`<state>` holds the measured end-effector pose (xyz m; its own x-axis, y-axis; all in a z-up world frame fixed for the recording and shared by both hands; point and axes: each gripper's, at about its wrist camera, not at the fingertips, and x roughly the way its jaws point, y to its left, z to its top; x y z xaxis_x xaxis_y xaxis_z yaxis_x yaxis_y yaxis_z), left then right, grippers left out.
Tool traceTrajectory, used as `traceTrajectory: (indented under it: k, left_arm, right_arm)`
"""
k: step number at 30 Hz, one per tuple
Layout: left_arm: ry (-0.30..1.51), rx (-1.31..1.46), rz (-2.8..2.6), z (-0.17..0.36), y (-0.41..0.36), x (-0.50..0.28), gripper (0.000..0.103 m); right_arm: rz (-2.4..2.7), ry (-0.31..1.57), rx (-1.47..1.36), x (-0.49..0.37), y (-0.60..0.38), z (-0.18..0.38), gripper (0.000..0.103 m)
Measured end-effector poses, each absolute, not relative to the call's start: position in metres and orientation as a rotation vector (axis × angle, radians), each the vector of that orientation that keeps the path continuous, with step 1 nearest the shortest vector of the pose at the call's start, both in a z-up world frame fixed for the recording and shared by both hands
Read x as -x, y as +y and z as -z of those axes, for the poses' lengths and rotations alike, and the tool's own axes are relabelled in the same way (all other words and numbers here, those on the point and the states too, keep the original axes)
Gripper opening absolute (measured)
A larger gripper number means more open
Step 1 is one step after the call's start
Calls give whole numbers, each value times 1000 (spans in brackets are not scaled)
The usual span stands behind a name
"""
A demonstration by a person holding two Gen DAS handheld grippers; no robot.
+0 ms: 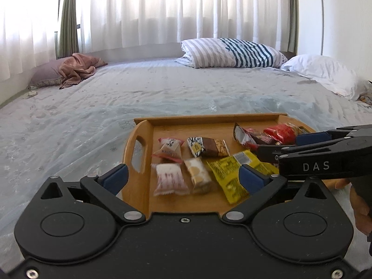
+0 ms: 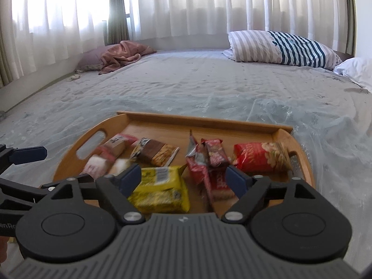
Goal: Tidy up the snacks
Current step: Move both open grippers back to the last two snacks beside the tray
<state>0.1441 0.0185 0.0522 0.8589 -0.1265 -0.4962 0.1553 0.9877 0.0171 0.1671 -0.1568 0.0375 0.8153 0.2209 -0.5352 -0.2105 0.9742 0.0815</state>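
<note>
A wooden tray [image 1: 139, 181] with handle cutouts lies on the bed and holds several wrapped snacks. In the left wrist view, pink-white packets [image 1: 171, 181], a brown bar [image 1: 209, 148], a yellow packet [image 1: 230, 174] and red packets [image 1: 279, 134] lie in it. My left gripper [image 1: 183, 176] is open above the tray's near left part. The right gripper [image 1: 276, 147] reaches in from the right over the tray. In the right wrist view my right gripper [image 2: 184, 177] is open above the yellow packet [image 2: 160, 190] and red packets [image 2: 209, 162], holding nothing. The tray [image 2: 302, 162] shows there too.
The tray sits on a pale grey-blue bedspread [image 1: 93, 116]. A striped pillow [image 1: 232, 53] and a white pillow [image 1: 325, 74] lie at the far right. A pink blanket on a mauve pillow [image 1: 74, 69] lies far left. White curtains [image 1: 162, 11] hang behind.
</note>
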Motion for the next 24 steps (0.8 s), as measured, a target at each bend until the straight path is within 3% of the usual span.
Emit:
traceTrajectory:
  k: [24]
  left_arm:
    - [554, -38, 96, -25, 71, -61, 103]
  right_arm:
    - [-248, 513, 56, -94, -126, -24, 98]
